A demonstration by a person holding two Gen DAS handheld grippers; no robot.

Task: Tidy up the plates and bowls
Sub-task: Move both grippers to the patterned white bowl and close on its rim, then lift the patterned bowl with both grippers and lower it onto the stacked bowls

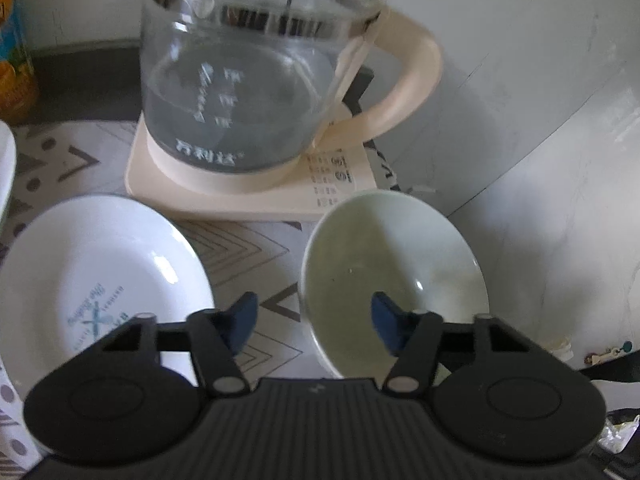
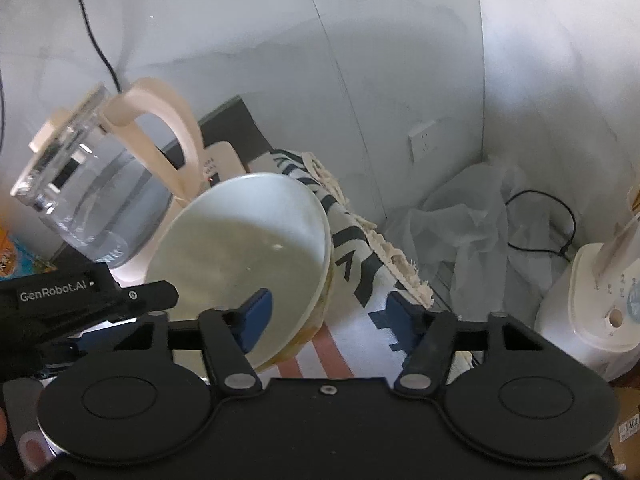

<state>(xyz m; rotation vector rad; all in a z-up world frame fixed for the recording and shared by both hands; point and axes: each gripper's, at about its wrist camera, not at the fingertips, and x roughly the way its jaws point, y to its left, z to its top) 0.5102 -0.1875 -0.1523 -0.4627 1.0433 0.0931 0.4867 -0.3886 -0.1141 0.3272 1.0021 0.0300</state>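
A pale bowl [image 1: 394, 276] stands on the patterned tablecloth at the right; its near-left rim lies between the open fingers of my left gripper [image 1: 314, 320]. A white plate [image 1: 100, 272] with a blue print lies at the left, beside the left finger. In the right wrist view the same bowl [image 2: 244, 256] shows tilted, with a yellow outside. My right gripper [image 2: 324, 316] is open, its left finger over the bowl's inside and its right finger outside the rim. The left gripper's black body [image 2: 72, 304] shows at the left of that view.
A glass kettle [image 1: 256, 80] with a cream handle stands on its cream base [image 1: 248, 196] just behind the dishes. Another white dish edge [image 1: 6, 168] and a colourful can [image 1: 14, 40] are at the far left. The table edge [image 2: 400, 252] drops to a floor with a white appliance [image 2: 596, 292].
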